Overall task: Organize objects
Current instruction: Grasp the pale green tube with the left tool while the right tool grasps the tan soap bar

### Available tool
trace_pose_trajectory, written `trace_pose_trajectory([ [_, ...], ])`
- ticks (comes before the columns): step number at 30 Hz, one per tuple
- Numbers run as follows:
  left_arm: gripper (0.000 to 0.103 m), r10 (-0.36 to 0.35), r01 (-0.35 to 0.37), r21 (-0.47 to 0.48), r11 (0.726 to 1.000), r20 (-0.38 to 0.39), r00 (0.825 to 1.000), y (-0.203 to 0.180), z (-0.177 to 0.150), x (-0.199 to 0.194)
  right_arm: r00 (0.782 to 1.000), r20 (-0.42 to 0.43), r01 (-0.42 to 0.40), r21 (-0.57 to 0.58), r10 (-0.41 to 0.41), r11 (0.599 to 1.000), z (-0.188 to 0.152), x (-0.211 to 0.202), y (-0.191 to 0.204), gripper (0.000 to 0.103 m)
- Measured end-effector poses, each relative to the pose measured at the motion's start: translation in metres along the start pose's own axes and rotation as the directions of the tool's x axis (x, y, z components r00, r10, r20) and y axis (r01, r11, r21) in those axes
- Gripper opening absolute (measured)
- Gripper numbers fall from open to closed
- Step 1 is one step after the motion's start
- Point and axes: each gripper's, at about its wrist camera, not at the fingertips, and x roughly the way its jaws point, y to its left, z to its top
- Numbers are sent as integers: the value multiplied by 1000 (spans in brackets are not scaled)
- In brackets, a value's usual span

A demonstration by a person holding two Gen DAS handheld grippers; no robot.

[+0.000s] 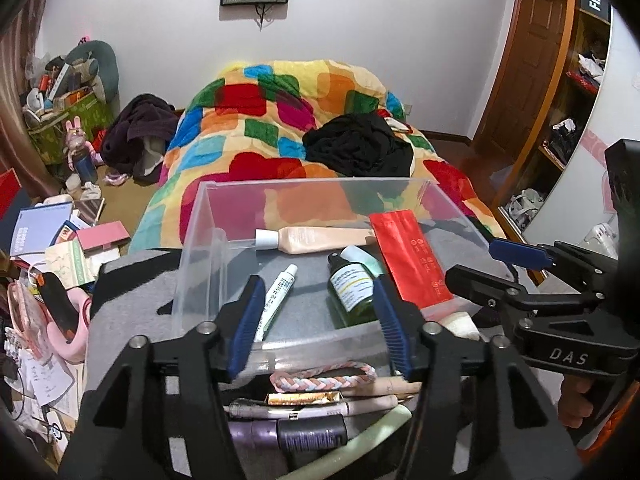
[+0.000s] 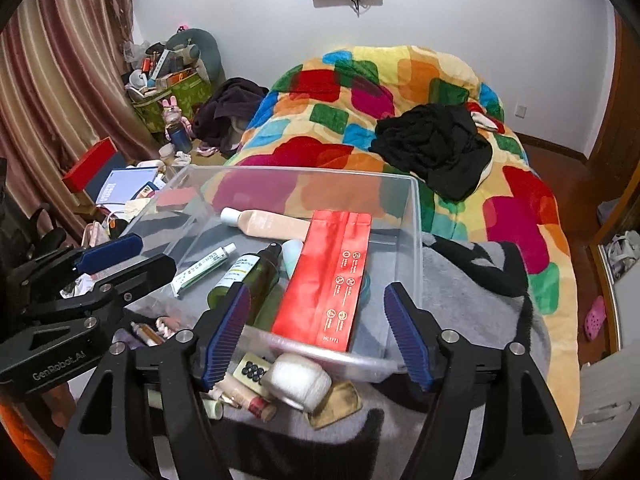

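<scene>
Nearest the left gripper (image 1: 318,320) lie a braided band (image 1: 324,376) and pens; its jaws stand apart, empty. The right gripper (image 2: 318,330) is spread too, gripping nothing, above a white roll (image 2: 298,380). Beyond sits the clear bin (image 2: 416,240) holding a green bottle (image 1: 352,288), white tube (image 1: 276,296), red pouch (image 2: 332,276) and beige tube (image 1: 320,240), before the patchwork quilt (image 2: 400,80)
</scene>
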Motion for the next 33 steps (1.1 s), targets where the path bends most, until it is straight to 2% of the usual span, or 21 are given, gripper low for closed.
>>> trace_pose_trajectory([
  [8,85,18,-18,2,1000,40,999,-1,-6,-23,999,33,29,-14,-29,999,-11,-23,0,75],
  [11,90,24,-24,-5,1000,46,999,3,-11,-31,998,44,44,-19,-43,999,-17,-31,-1,77],
  [19,92,30,-30,-9,1000,-5,1000,10,-40,-35,997,25,72,-35,-71,997,-41,-37,-5,80],
  [28,92,-5,5,3,1000,-153,988,7,-85,-10,989,-129,72,-59,-79,996,-80,0,-18,81],
  [33,92,-31,31,0,1000,-213,977,5,-98,3,984,-161,68,-61,-77,996,-83,20,-24,81],
])
